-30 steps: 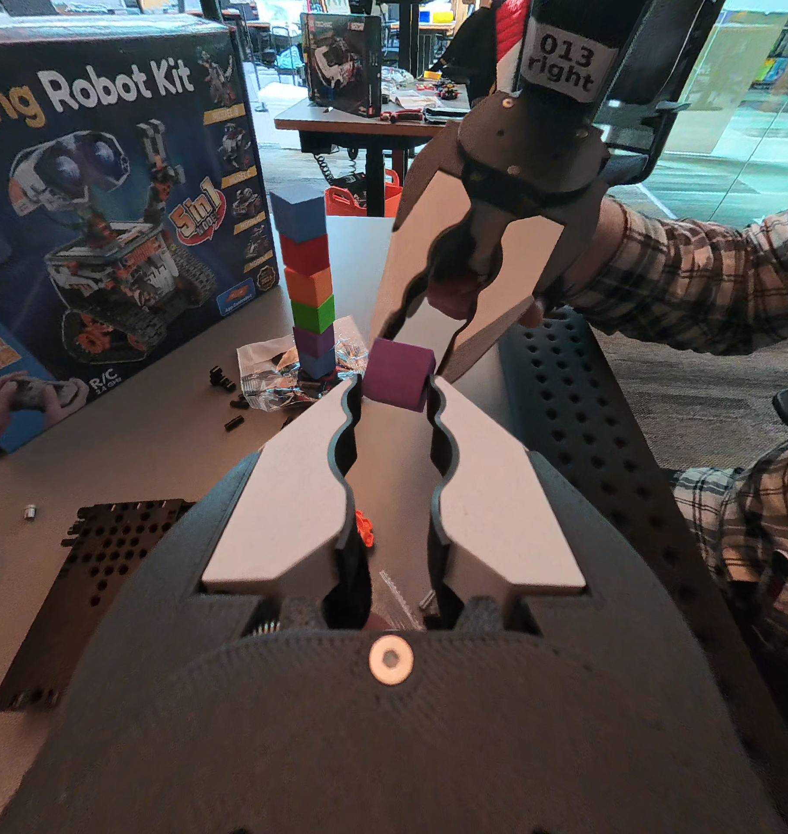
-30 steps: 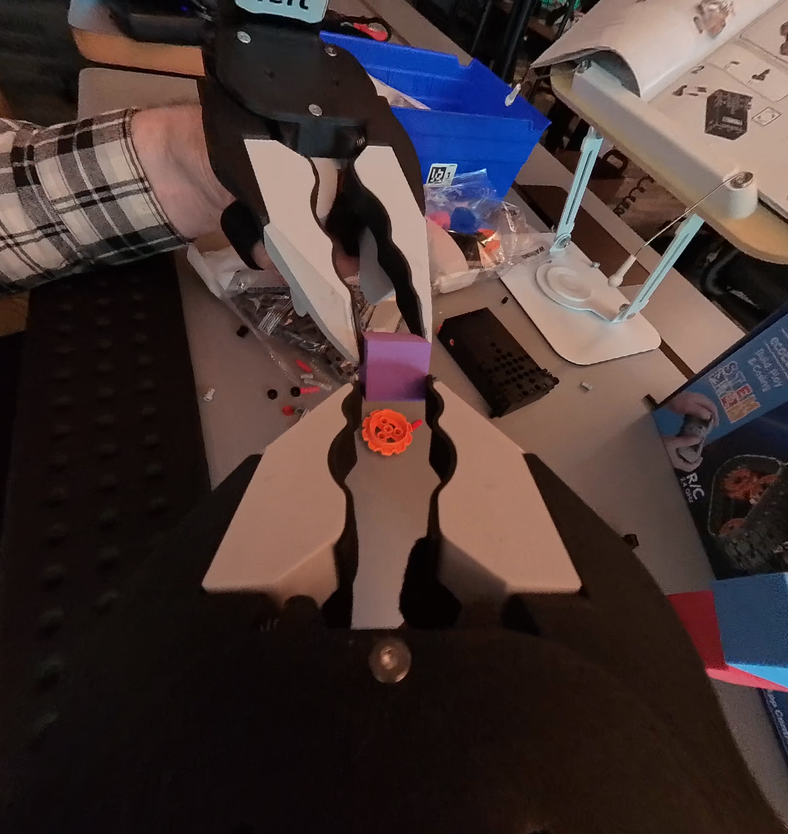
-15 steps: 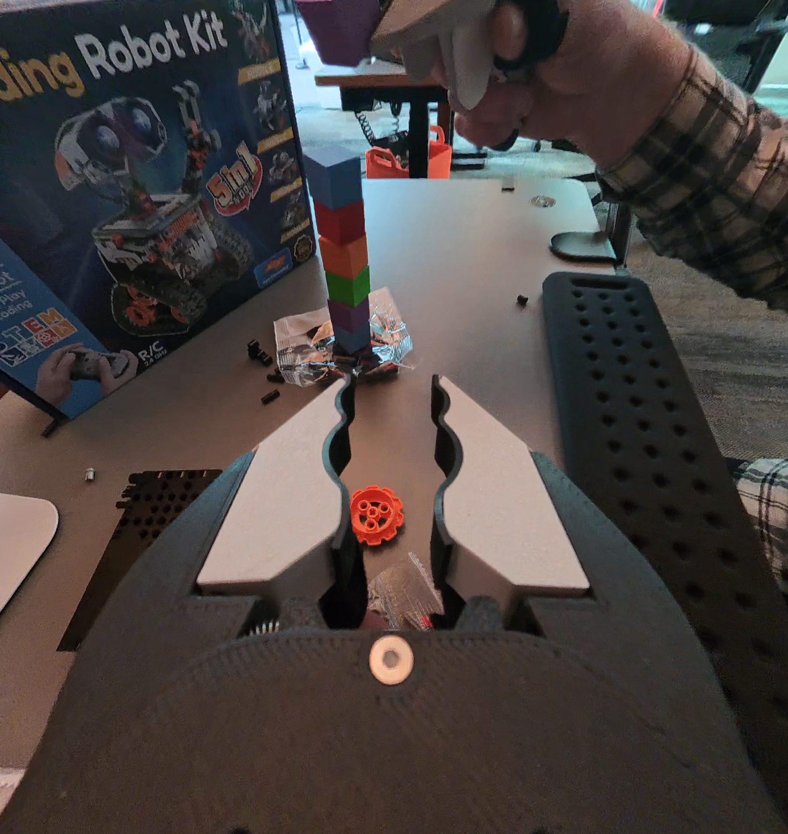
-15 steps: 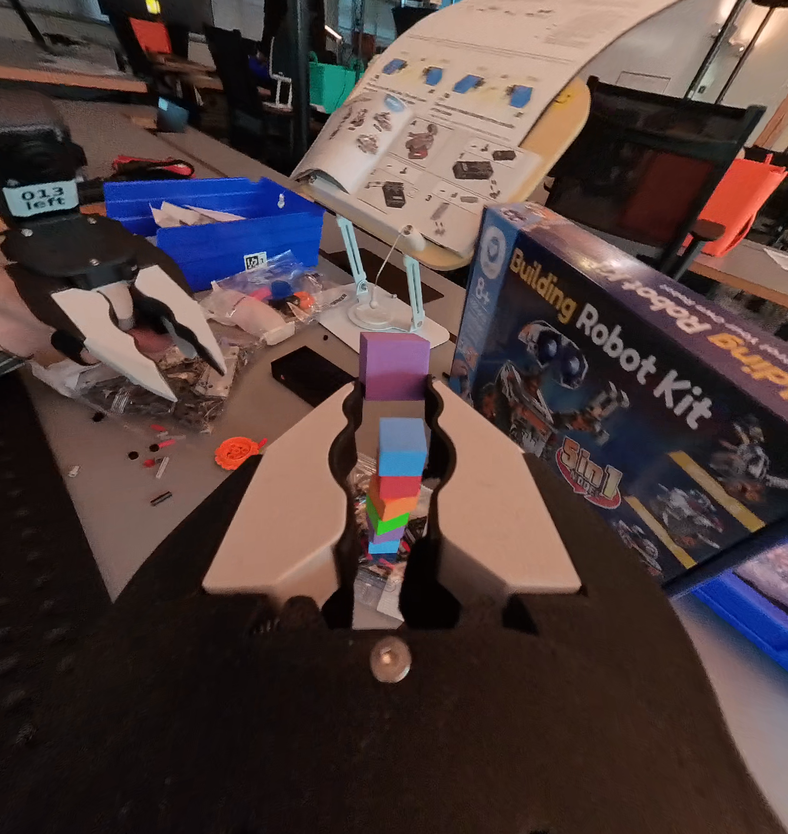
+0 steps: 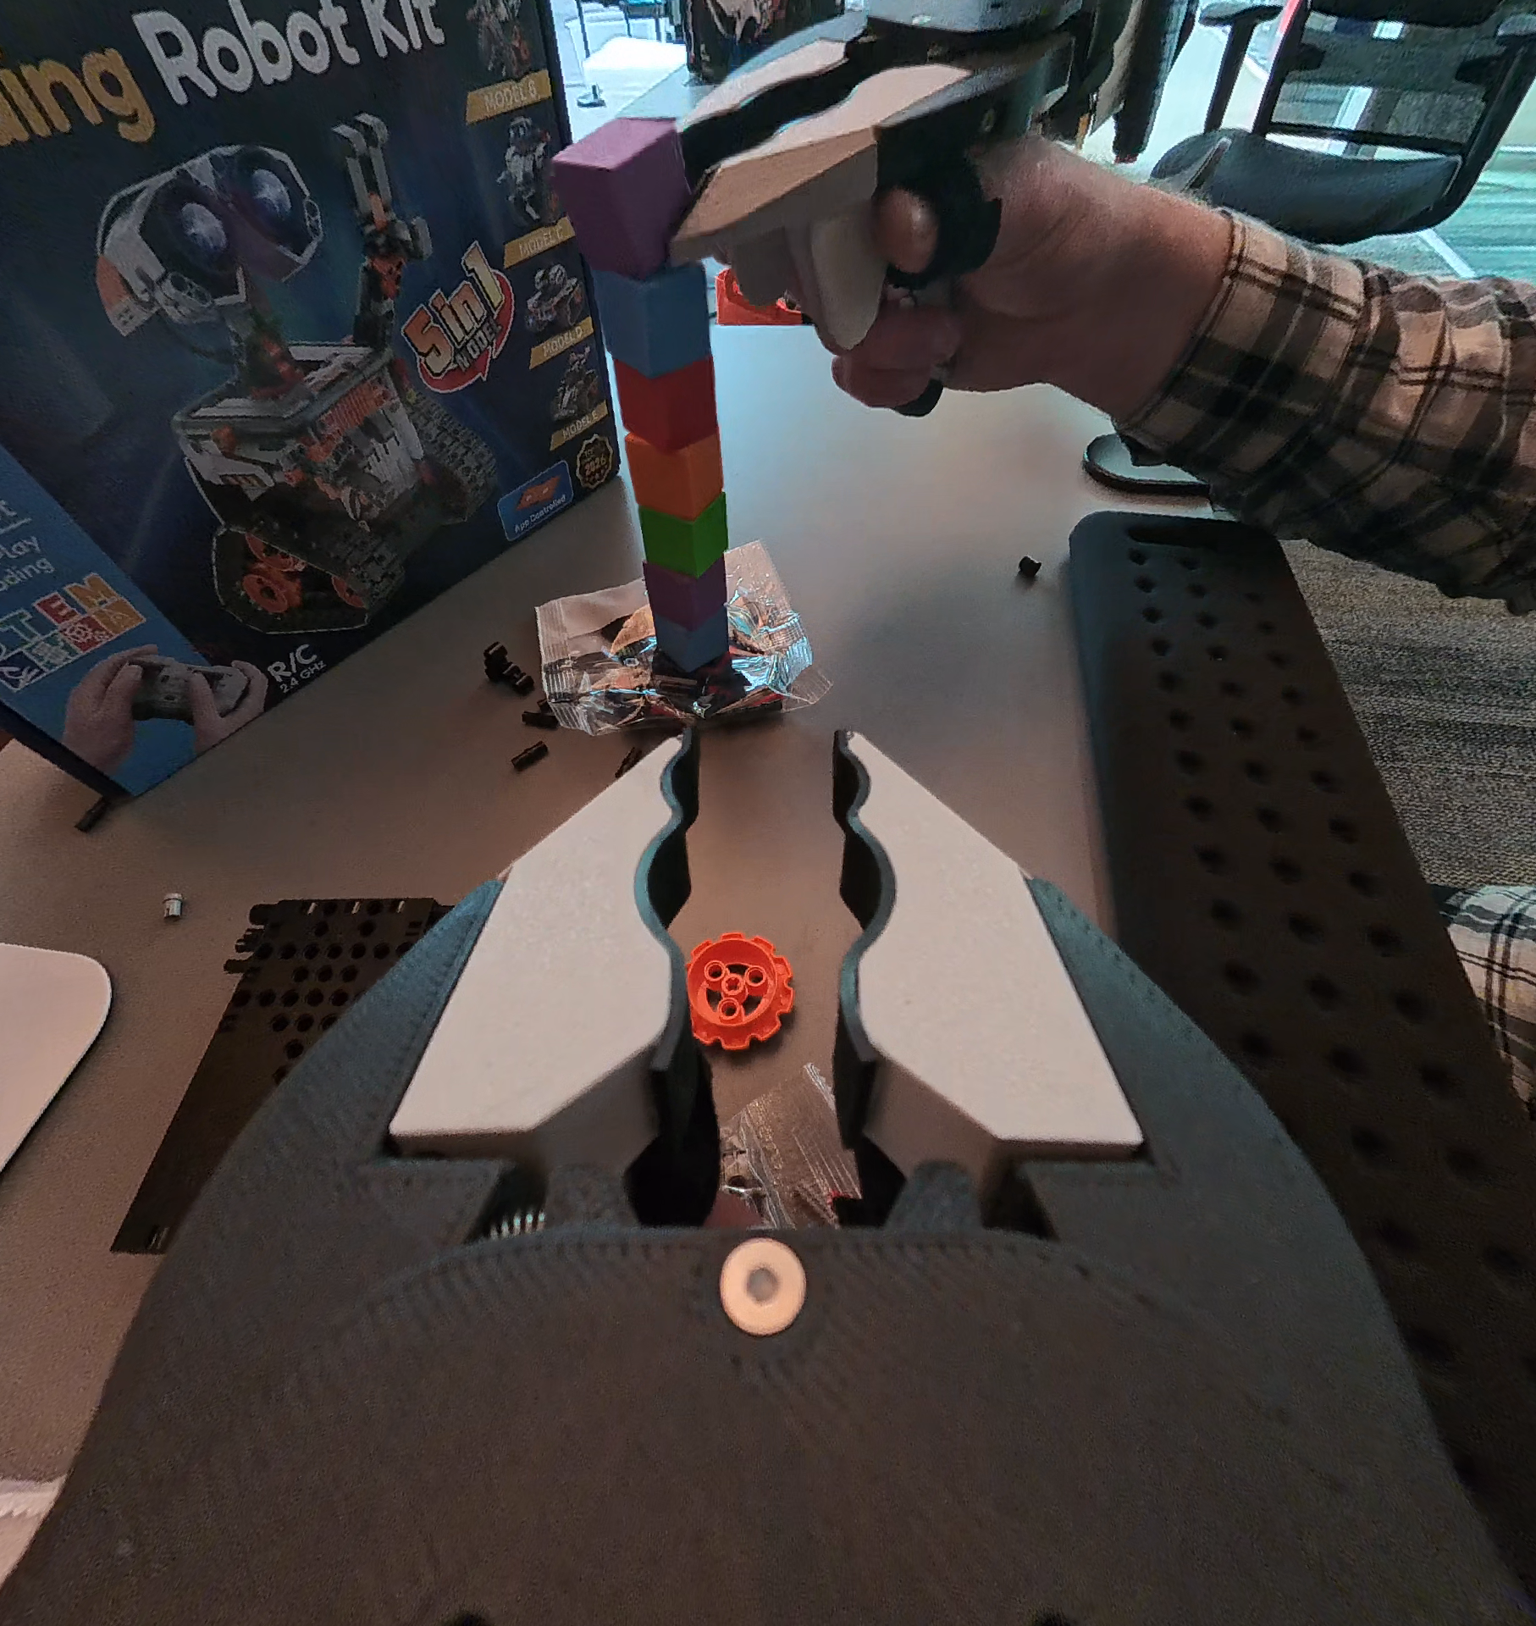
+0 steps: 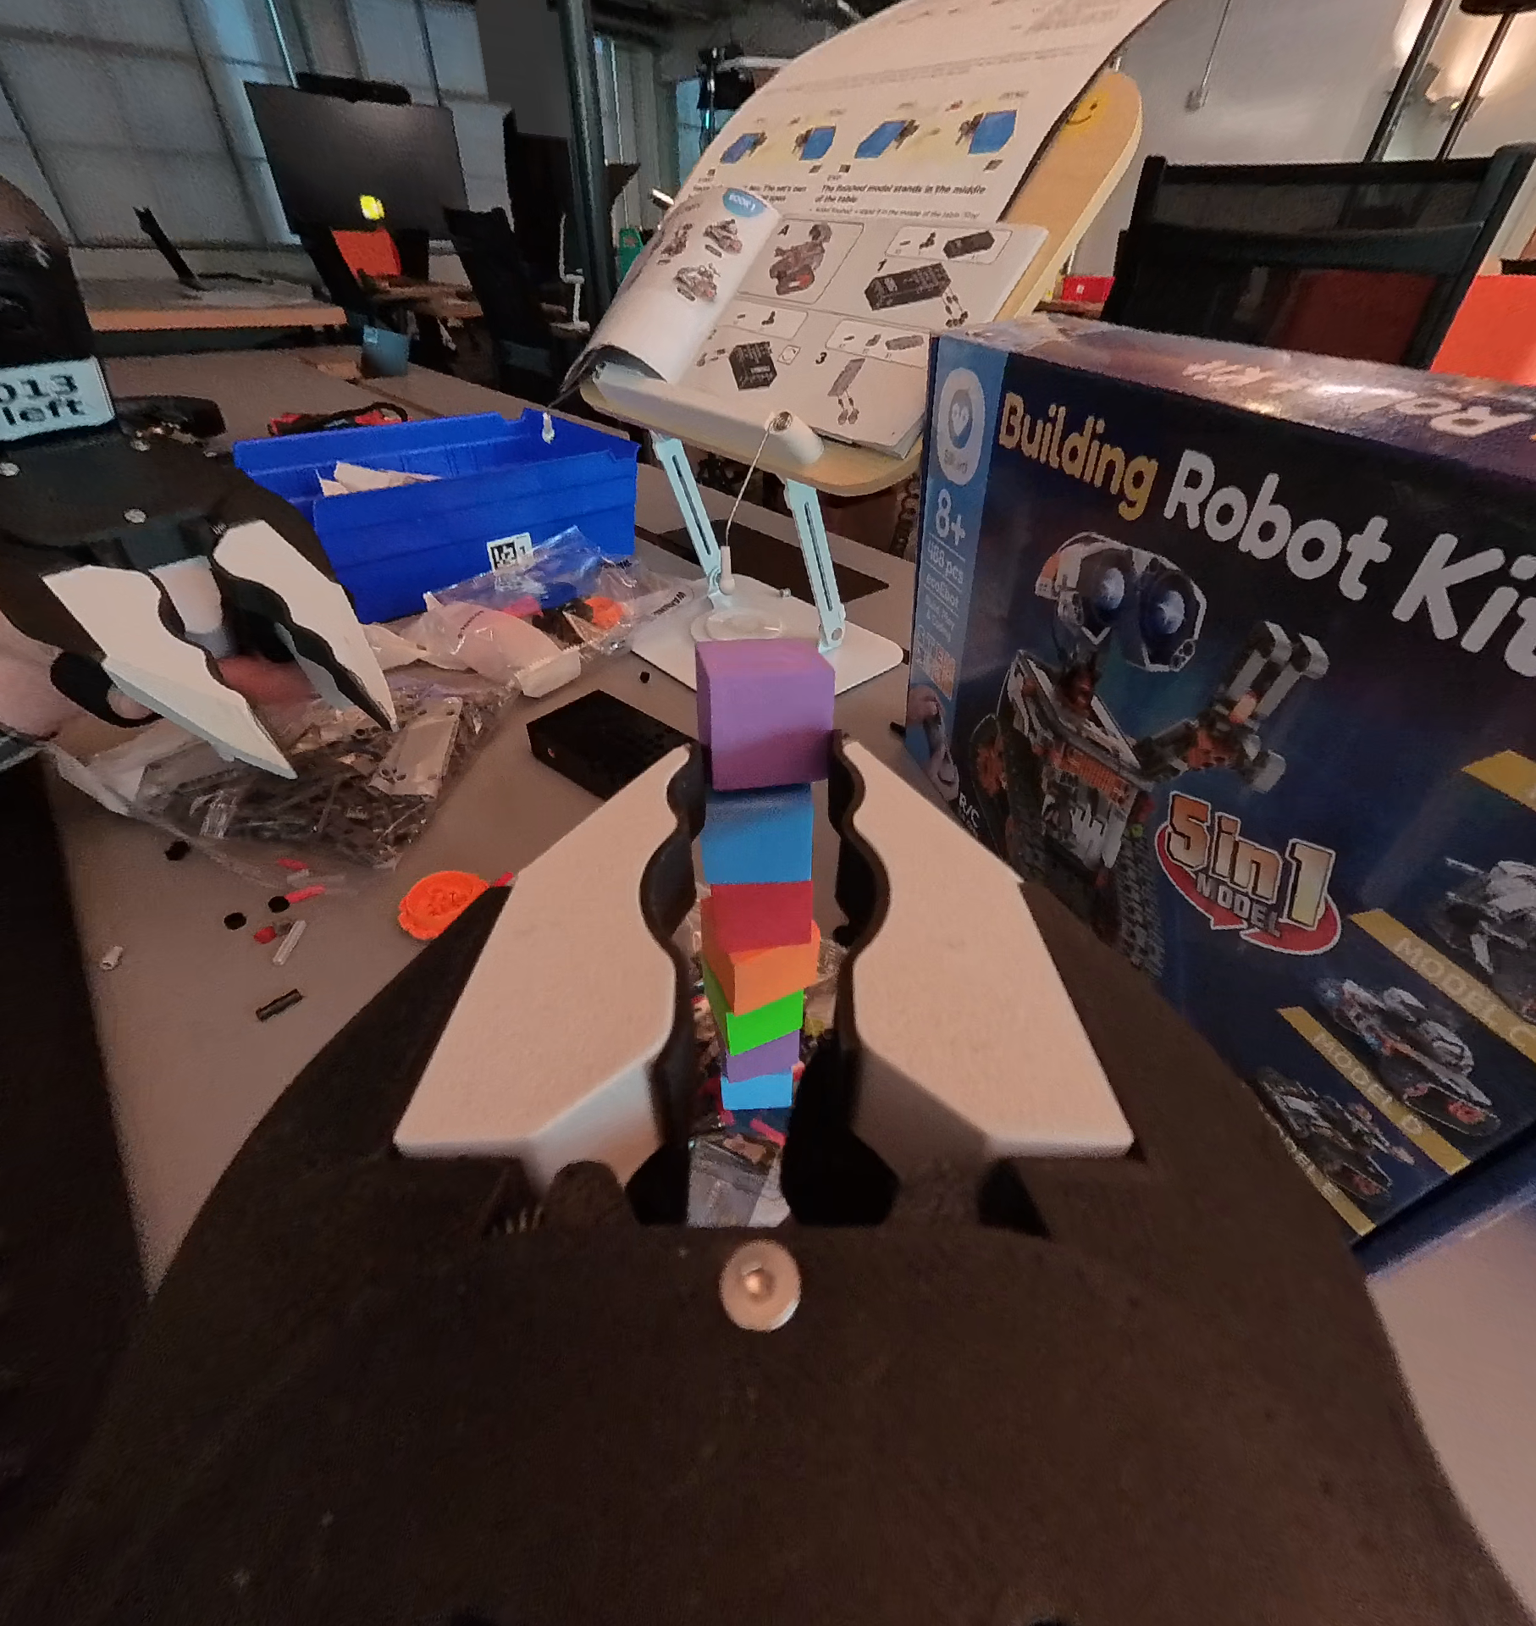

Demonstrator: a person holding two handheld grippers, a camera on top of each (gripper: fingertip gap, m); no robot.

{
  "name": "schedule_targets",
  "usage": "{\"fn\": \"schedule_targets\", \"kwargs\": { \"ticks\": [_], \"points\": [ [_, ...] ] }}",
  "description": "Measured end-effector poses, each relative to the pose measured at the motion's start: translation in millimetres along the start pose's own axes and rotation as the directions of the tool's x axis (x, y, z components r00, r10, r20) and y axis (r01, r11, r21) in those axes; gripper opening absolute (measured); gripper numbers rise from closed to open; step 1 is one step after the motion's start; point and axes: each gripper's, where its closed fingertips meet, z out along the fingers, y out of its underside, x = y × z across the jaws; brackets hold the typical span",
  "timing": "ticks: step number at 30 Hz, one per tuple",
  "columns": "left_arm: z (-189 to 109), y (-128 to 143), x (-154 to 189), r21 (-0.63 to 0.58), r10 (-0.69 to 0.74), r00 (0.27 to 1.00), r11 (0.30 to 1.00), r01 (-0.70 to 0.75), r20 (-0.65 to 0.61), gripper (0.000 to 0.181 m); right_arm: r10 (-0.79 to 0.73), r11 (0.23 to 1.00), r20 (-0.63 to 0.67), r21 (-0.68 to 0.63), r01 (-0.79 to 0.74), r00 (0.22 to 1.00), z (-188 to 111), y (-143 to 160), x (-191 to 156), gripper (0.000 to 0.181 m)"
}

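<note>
The purple cube (image 6: 763,711) is sitting pinched in the right tool (image 6: 760,765) directly atop the upright block tower (image 6: 757,950), while the left tool (image 5: 760,774) is gaping empty.

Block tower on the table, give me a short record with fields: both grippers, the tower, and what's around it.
right gripper: shut on purple block, at top of block tower
left gripper: open, empty, above orange gear
tower order below: blue, red, orange, green, purple, blue
tower base: on clear parts bag
left of tower: robot kit box
</note>
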Motion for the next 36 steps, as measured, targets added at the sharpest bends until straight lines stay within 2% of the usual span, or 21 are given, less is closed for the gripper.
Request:
{"fn": "schedule_targets", "kwargs": {
  "ticks": [1, 25, 36],
  "points": [
    [0.2, 0.0, 0.3, 0.000, 0.000, 1.000, 1.000, 0.000, -0.001, 0.029, -0.001, 1.000, 0.000, -0.009, 0.001, 1.000, 0.2, 2.4, 0.6, 0.026],
    [-0.9, -1.3, -0.4, 0.008, -0.004, 1.000, 1.000, 0.004, -0.004, 0.030, -0.005, 1.000, 0.006, -0.030, 0.005, 1.000, -7.9, 0.4, -3.5, 0.040],
    [-2.3, 0.4, -7.3, -0.006, 0.020, 0.999, 1.000, -0.019, 0.047, 0.030, -0.010, 0.999, -0.041, 0.044, 0.011, 0.999, -48.9, -18.4, -6.1, 0.048]
  ]
}}
